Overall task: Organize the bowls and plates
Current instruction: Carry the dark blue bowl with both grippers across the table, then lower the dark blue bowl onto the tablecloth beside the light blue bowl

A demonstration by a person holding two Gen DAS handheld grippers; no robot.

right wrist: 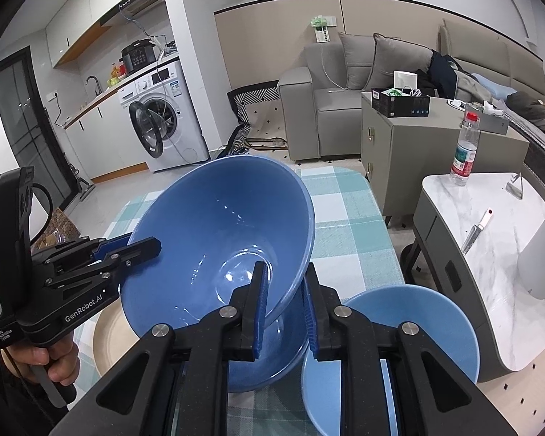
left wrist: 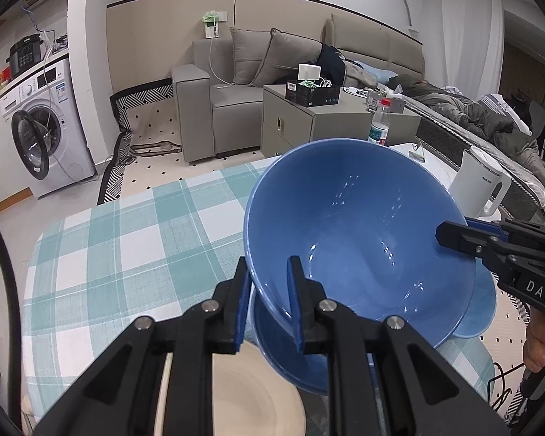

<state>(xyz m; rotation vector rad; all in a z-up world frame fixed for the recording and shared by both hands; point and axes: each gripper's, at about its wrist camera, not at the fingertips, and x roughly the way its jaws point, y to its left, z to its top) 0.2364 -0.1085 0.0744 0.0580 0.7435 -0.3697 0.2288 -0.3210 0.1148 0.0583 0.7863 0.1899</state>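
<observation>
Lowering big blue bowl (left wrist: 359, 232) over the checked desk (left wrist: 120, 239) into second blue bowl (right wrist: 272, 359) beneath; keep it level, centre rims. Left tongs (left wrist: 267, 305) and right tongs (right wrist: 285, 312) each pinch opposite rim edges.

Bright, sharp frames (fisheye-warped edges)

Worktop: my worktop (left wrist: 127, 239) wears a teal-and-white checked cloth.
On it: a cream plate (left wrist: 258, 392), a dark blue bowl (right wrist: 272, 359), a light blue bowl (right wrist: 418, 327).
</observation>
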